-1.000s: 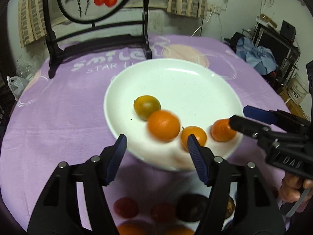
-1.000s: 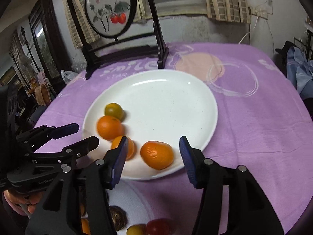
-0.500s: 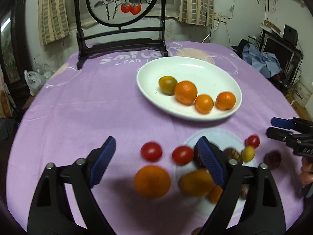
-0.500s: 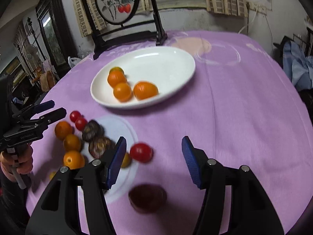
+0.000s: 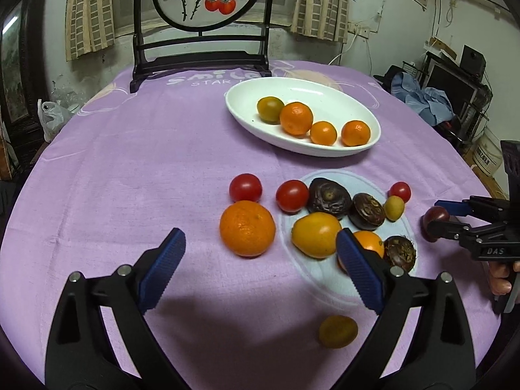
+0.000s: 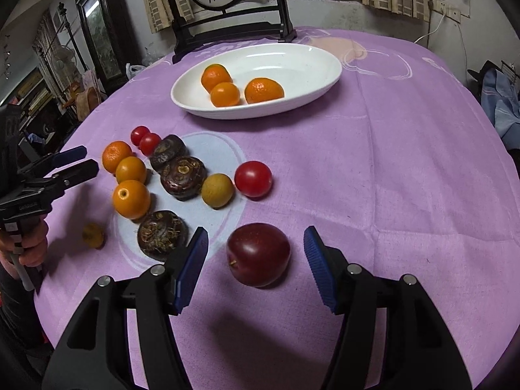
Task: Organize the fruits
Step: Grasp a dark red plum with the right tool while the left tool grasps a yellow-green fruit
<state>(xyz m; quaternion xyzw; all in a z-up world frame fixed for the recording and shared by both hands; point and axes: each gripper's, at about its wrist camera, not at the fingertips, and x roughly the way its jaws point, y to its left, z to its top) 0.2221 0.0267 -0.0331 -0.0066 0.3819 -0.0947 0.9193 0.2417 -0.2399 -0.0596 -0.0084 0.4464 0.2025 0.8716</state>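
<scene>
A white plate [image 5: 325, 86] at the back of the purple table holds several oranges [image 5: 295, 118] and a greenish fruit [image 5: 269, 109]. Loose fruit lies nearer: a large orange [image 5: 247, 228], cherry tomatoes [image 5: 292, 195], dark wrinkled fruits [image 5: 329, 194] and yellow fruits [image 5: 316, 234]. My left gripper [image 5: 260, 266] is open just behind the large orange and holds nothing. My right gripper [image 6: 256, 243] is open, with a dark red plum [image 6: 258, 256] resting on the cloth between its fingers, untouched. The left gripper [image 6: 87, 159] also shows at the left of the right wrist view.
A black stand with a round painted screen [image 5: 201, 65] rises at the table's far edge. A small yellow fruit [image 5: 338, 331] lies alone near the front. The round table drops off on all sides; furniture and blue cloth [image 5: 429, 100] lie beyond.
Both grippers have pulled back from the plate toward the near side of the table. The loose fruit has come into view, and the right gripper now straddles the plum.
</scene>
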